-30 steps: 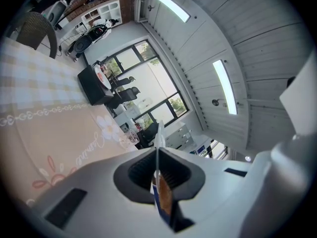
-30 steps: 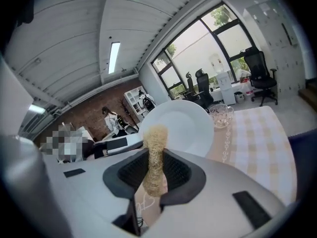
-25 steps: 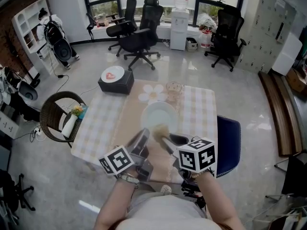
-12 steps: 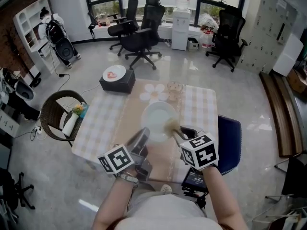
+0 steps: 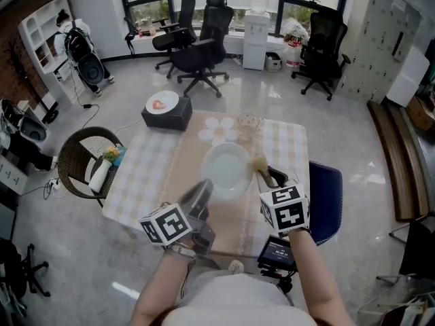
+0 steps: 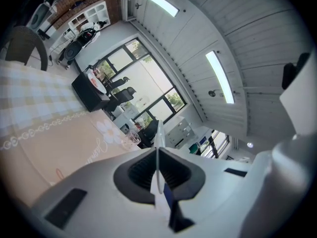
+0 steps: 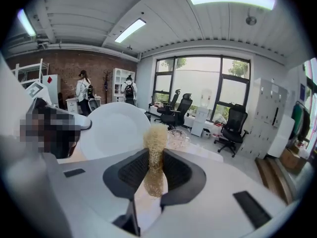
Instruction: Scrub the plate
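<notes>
Two clenched grippers: left gripper (image 6: 157, 158) pinches round white plate (image 5: 226, 167) by its rim, right gripper (image 7: 156, 163) clamps straw-coloured fibre scrubber (image 5: 259, 163). Scrubber sits at plate's frame-right edge.

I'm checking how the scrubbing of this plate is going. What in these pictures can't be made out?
- Fine residue on the plate: too small in the head view, and the left gripper view shows it only edge-on.
- Plate's near rim: covered by the left gripper in the head view.
- Whether the scrubber touches the plate: too small in the head view.
- Scrubber's lower end: buried between the jaws of the right gripper in the right gripper view.
</notes>
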A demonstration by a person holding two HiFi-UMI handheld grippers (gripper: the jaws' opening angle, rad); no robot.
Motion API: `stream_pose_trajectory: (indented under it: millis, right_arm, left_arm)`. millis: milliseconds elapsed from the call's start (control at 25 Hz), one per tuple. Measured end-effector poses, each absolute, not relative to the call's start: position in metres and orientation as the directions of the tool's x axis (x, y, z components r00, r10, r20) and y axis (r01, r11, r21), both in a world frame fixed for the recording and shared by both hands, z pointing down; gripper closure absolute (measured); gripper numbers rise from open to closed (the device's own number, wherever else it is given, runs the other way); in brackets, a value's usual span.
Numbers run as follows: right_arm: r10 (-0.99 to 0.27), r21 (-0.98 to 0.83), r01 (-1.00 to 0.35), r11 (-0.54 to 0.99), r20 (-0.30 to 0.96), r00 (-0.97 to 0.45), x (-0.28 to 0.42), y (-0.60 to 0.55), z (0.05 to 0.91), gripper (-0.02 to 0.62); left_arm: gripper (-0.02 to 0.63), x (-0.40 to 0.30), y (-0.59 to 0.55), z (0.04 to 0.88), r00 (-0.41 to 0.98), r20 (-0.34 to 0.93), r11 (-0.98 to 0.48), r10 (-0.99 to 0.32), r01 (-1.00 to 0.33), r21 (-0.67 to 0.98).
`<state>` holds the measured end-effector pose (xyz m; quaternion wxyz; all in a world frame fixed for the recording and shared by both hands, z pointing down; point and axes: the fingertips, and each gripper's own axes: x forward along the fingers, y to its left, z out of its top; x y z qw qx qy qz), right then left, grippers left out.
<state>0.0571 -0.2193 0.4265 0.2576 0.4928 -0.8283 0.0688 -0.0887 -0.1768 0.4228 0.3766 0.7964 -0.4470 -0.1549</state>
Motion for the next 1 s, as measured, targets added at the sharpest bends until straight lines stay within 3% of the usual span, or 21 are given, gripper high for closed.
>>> stream_pose_trajectory:
  millis: [400,640,1000]
  right_arm:
    - [-0.765,0.043,-0.854,0.518,0.471,-0.440,0.061,-0.215,0.416,0.503]
    - [-0.761,0.002,-0.841,0.540,0.427,-0.488,0.058,-0.209,0.398,0.503]
    - [-0.730,-0.051,-0.805,0.592,0.389,-0.562,0.056,-0.203,0.381,0.503]
  left_arm:
    - [0.583,-0.083,-0.176,0.425,0.562,0.137,-0.425,-0.816,-0.743,0.517]
    - [0.583,-0.084,-0.180,0.423,0.547,0.171,-0.493,-0.819,-0.825,0.277]
    - [0.584,-0.079,-0.182,0.408,0.542,0.175,-0.556,-0.822,-0.830,-0.041]
